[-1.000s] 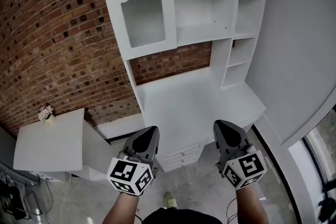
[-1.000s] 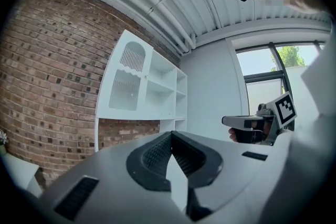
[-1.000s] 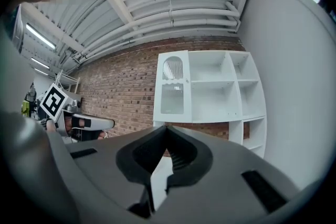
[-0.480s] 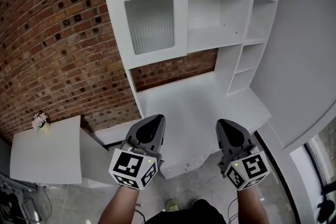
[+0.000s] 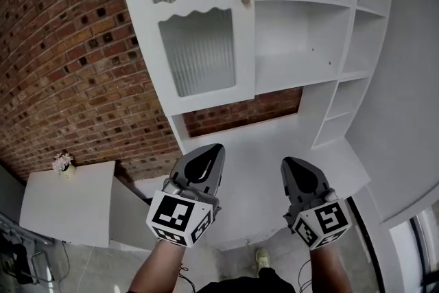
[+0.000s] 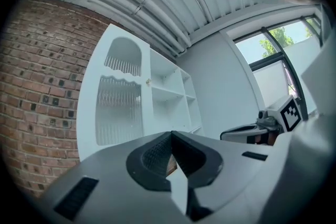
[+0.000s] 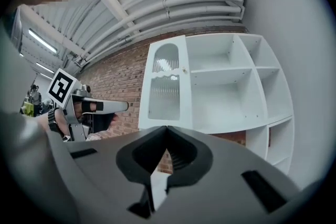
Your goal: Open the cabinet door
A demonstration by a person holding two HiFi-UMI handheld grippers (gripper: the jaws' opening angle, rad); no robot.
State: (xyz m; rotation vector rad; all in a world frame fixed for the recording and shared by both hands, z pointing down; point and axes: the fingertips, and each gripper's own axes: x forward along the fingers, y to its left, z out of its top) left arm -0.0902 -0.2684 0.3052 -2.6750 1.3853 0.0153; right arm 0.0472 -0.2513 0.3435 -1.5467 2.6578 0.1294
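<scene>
We hold 2 grippers side by side above the white desk (image 5: 255, 139), well short of the cabinet door (image 5: 199, 44), which sits closed at the left of the shelf unit (image 5: 309, 44), its knob (image 5: 245, 1) on its right edge. Left gripper (image 5: 211, 149) and right gripper (image 5: 291, 164) are both clenched, empty.

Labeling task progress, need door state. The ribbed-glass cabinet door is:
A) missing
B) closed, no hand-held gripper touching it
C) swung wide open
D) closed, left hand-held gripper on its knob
B: the cabinet door sits shut, its knob untouched. The left hand-held gripper and right hand-held gripper are both below it in the head view, jaws together and empty.
</scene>
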